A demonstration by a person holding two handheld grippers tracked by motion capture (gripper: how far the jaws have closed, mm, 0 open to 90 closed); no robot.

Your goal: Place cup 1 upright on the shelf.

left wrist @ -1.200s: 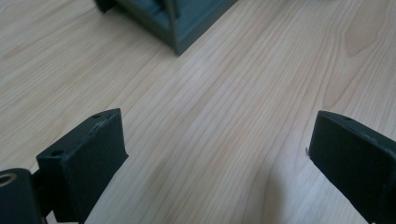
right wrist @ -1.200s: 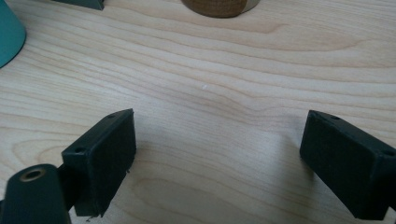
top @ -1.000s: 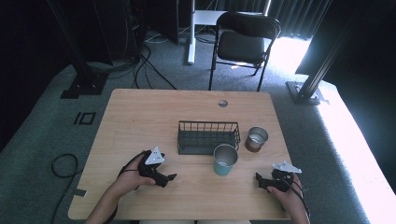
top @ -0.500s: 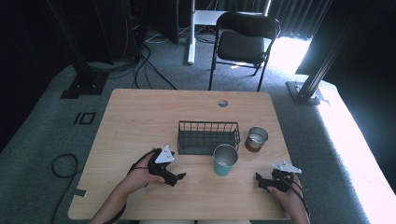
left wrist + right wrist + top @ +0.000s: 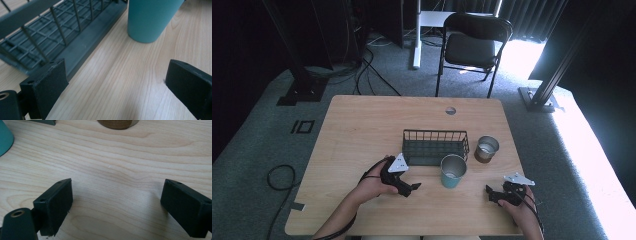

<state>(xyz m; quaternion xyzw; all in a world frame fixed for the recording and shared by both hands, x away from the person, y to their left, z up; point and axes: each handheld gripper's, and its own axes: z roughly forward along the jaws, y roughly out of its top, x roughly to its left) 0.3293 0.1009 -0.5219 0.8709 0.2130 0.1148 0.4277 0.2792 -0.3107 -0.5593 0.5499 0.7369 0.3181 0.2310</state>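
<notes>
High view puts the left gripper [image 5: 408,188] near the teal cup [image 5: 452,171], jaws spread wide and empty, the cup upright just near of the wire basket [image 5: 435,146] — nothing grasped yet, right gripper [image 5: 493,193] likewise wide, idle.

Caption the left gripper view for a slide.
Open left gripper low over the wooden table, facing the teal cup beside the dark wire basket.

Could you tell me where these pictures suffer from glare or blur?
High view: sunlight blows out the floor at right, and the background is nearly black. Left gripper view: the teal cup is sharp, the near claw pads slightly soft. Right gripper view: evenly lit.
</notes>
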